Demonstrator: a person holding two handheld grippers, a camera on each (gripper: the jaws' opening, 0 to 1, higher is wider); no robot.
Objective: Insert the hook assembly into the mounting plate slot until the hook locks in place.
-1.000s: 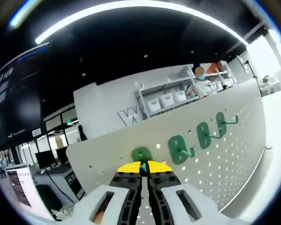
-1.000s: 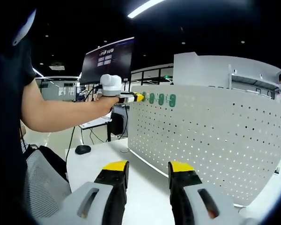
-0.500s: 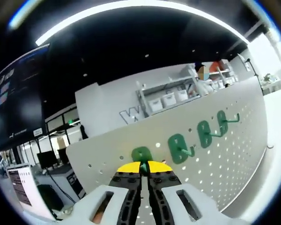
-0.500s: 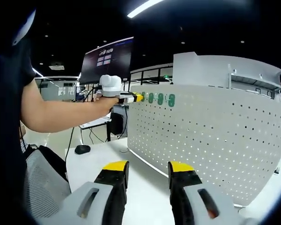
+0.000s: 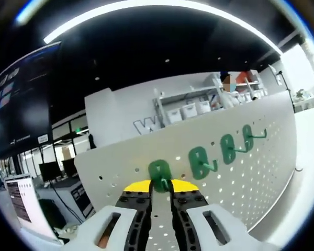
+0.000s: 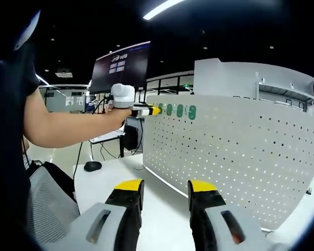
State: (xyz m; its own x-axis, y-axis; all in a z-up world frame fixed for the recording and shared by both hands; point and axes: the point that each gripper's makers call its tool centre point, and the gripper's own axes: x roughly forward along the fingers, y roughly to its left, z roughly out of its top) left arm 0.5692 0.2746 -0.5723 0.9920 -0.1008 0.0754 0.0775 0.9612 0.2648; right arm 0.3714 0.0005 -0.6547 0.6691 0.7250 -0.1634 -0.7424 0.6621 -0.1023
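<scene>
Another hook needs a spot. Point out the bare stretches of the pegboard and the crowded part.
Free: the pegboard face below the top row, down to the white table. Crowded: the top edge, where four green hooks sit in a row and the left gripper is at the endmost.

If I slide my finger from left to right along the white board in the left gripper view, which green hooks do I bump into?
First green hook, between the left gripper tips → second green hook → third green hook → fourth green hook, all on the pegboard.
</scene>
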